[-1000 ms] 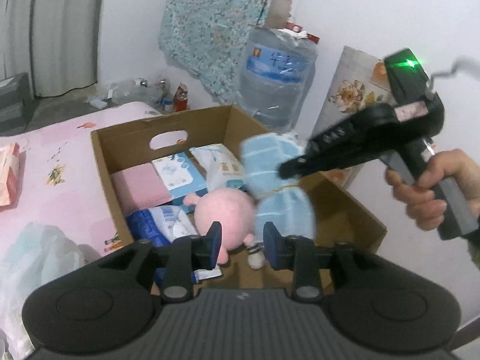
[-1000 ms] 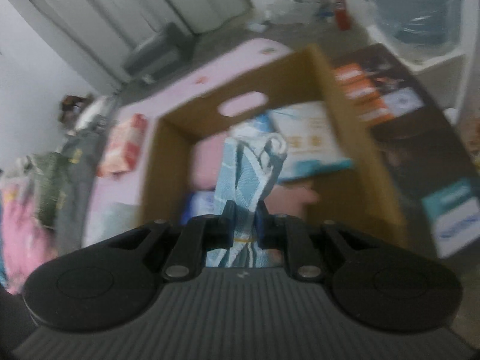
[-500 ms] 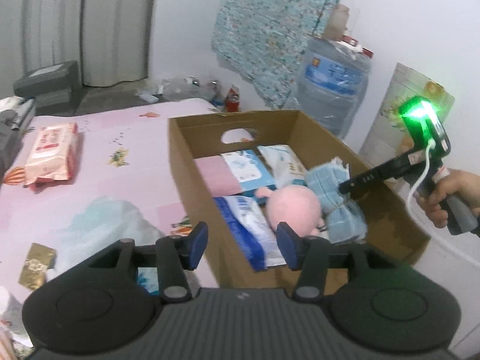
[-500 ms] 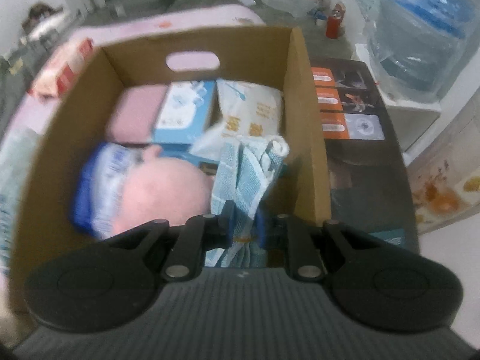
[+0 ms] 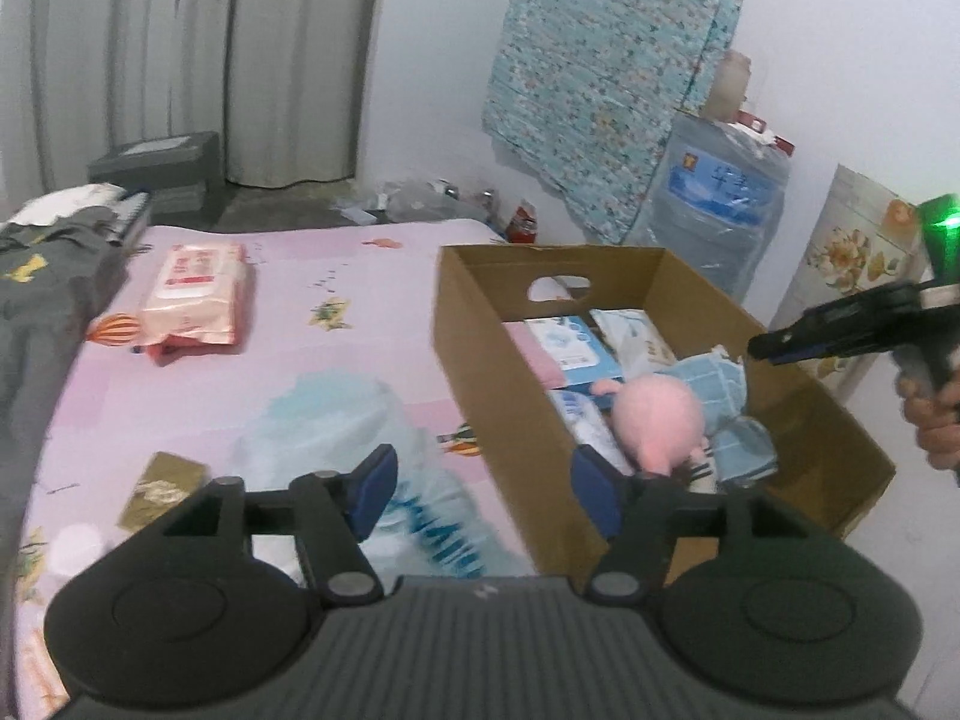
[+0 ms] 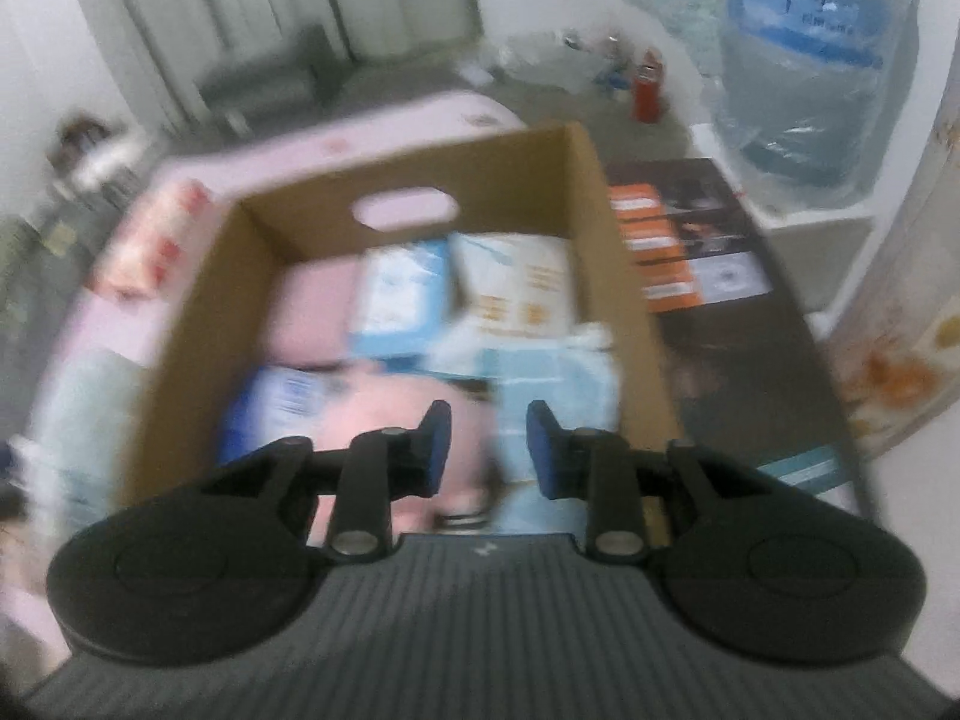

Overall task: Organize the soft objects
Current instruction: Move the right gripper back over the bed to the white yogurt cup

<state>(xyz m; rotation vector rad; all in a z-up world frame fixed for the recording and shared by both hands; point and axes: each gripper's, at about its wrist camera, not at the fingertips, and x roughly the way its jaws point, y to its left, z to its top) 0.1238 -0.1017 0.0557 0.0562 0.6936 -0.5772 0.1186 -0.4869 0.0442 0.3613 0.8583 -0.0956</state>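
A cardboard box (image 5: pixel 480 360) (image 6: pixel 618 276) stands on the pink bed. Inside lie a pink plush toy (image 5: pixel 660 420) (image 6: pixel 384 420), a light blue towel (image 5: pixel 714 384) (image 6: pixel 558 384) and several soft packs. My left gripper (image 5: pixel 480 480) hangs over the box's left wall, its jaws opening with nothing between them. My right gripper (image 6: pixel 486 450) hovers above the towel, jaws opening and off the cloth; from the left wrist view its dark fingers (image 5: pixel 780 348) are seen over the box's right side. A pale blue pack (image 5: pixel 360 420) lies on the bed beside the box.
A pink tissue pack (image 5: pixel 192 288) and a small gold packet (image 5: pixel 162 486) lie on the bed sheet (image 5: pixel 288 360). A water jug (image 5: pixel 714 204) (image 6: pixel 810 60) stands by the wall. Dark clothes (image 5: pixel 42 276) sit at the bed's left edge. A dark board (image 6: pixel 720 300) lies right of the box.
My right gripper let go of the blue towel, which now rests in the box beside the plush. My left gripper swung left and its jaws spread wider.
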